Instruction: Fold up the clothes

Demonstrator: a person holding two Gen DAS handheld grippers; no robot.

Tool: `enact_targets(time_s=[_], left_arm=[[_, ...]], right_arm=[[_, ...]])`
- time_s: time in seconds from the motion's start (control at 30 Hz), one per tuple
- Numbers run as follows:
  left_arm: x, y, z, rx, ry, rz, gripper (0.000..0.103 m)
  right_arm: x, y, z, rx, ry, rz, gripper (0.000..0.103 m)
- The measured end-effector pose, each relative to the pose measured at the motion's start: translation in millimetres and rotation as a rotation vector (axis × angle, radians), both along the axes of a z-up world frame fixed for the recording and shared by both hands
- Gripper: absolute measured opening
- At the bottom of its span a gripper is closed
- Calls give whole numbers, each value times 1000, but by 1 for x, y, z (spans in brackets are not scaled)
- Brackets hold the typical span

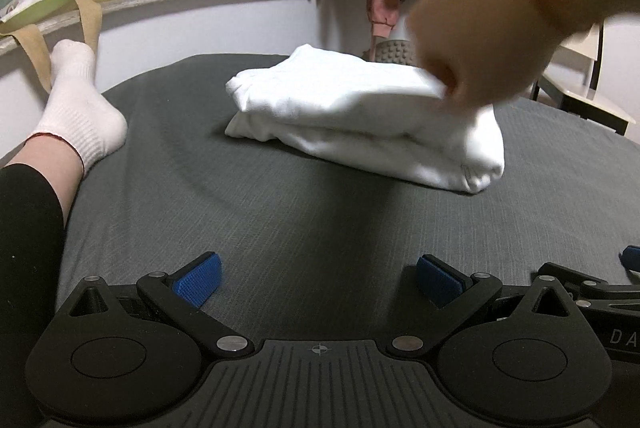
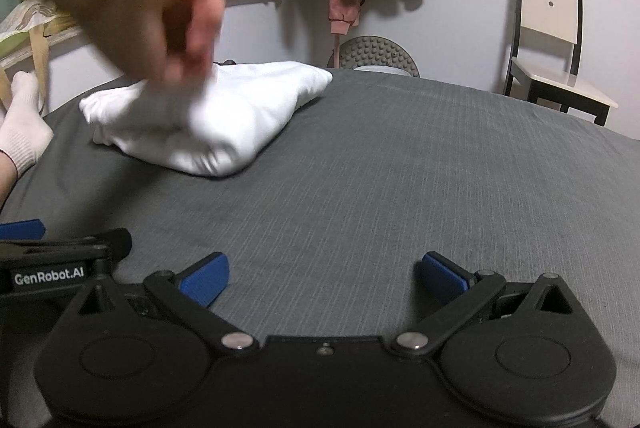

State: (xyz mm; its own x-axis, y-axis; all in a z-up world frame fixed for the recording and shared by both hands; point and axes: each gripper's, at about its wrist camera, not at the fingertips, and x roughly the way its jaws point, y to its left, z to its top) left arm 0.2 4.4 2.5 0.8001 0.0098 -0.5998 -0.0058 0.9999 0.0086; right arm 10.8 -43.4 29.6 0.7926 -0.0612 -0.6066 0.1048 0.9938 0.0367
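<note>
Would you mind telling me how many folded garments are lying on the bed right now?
1. A white folded garment lies on the grey bed, ahead of both open tongs, with a bare hand touching its top. Nothing else folded shows, though the hand hides part of it.

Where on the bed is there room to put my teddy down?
The widest bare patch of grey bed cover lies right of the folded white clothes, toward the chair. Another strip runs between the clothes and both open tongs. The left side is crowded: a hand on the clothes, and a socked foot.
</note>
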Motion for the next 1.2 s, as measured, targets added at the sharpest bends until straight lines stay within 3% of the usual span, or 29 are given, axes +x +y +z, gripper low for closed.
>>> enact_targets(time_s=[1.2], left_arm=[[2,1,2,2,4,0,103]], right_arm=[[0,-1,0,2,4,0,103]])
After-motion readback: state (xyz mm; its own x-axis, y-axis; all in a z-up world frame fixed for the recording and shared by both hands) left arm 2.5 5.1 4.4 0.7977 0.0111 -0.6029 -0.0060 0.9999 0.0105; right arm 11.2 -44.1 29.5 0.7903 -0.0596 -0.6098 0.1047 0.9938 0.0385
